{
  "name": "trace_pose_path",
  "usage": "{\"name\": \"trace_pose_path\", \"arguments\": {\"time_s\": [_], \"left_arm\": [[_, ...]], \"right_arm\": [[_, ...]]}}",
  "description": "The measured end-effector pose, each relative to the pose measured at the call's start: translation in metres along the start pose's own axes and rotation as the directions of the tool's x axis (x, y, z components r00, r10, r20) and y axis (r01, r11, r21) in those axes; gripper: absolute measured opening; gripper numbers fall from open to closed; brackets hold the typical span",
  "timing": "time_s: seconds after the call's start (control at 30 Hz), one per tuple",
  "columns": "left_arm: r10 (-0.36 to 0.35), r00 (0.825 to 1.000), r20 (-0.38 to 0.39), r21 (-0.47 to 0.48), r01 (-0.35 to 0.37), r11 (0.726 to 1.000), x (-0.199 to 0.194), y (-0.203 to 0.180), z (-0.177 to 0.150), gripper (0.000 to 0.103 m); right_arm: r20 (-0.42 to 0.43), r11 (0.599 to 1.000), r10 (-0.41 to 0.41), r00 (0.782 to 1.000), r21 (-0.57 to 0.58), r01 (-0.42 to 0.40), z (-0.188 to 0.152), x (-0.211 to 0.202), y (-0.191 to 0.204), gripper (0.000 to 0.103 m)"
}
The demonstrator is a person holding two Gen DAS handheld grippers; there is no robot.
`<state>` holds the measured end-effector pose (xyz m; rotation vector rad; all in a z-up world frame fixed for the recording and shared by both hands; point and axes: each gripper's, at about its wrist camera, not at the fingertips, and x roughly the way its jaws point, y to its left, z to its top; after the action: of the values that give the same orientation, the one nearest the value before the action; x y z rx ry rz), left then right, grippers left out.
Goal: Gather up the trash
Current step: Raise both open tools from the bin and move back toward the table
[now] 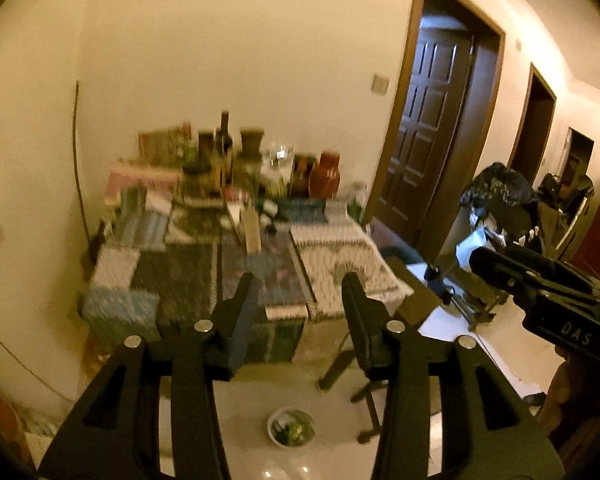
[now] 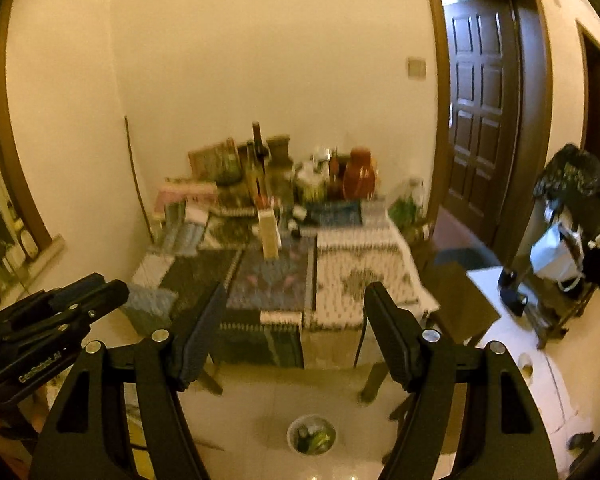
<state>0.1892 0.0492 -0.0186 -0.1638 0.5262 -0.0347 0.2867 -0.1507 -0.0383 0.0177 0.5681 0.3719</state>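
Note:
A small white bin (image 1: pixel 291 427) with green trash in it stands on the tiled floor in front of a cluttered table (image 1: pixel 340 264); it also shows in the right wrist view (image 2: pixel 311 434). My left gripper (image 1: pixel 298 284) is open and empty, held high above the floor. My right gripper (image 2: pixel 296 294) is open and empty too. A tall beige carton (image 2: pixel 269 234) stands on the table (image 2: pixel 356 276). Each gripper shows at the edge of the other's view. Both views are blurred.
Bottles, jars and a brown jug (image 1: pixel 325 176) crowd the table's far side by the wall. A dark wooden door (image 1: pixel 428 136) stands to the right. A rack with bags (image 1: pixel 496 216) and a low white table (image 2: pixel 512 320) are at the right.

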Motion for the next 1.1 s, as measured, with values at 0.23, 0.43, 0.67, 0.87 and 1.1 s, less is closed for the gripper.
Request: {"name": "trace_pose_path", "arguments": {"time_s": [0.23,0.43,0.67,0.87,1.1], "left_arm": [[0.009,0.994,0.11,0.025,-0.011,1.0,-0.04,0.008,0.021,0.056],[0.039,0.993,0.113,0.014,-0.041,0.999,-0.026,0.015,0.033,0.063],[0.069,0.992,0.11,0.004,-0.07,0.998,0.021,0.016,0.052,0.064],[0.102,0.99,0.093,-0.024,-0.1,0.995,0.084,0.011,0.087,0.064],[0.154,0.984,0.085,-0.092,-0.146,0.985,0.149,0.006,0.128,0.064]], "right_arm": [[0.106,1.0,0.0,0.994,-0.007,0.001,0.017,-0.03,0.01,0.077],[0.158,0.999,-0.047,0.986,0.003,0.047,0.025,-0.029,0.005,0.095],[0.142,0.999,-0.048,0.989,0.01,0.047,0.04,0.009,-0.016,0.095],[0.135,1.0,-0.02,0.991,-0.006,0.021,0.071,0.055,-0.042,0.095],[0.13,0.998,0.018,0.991,-0.069,-0.009,0.116,0.102,-0.067,0.095]]}}
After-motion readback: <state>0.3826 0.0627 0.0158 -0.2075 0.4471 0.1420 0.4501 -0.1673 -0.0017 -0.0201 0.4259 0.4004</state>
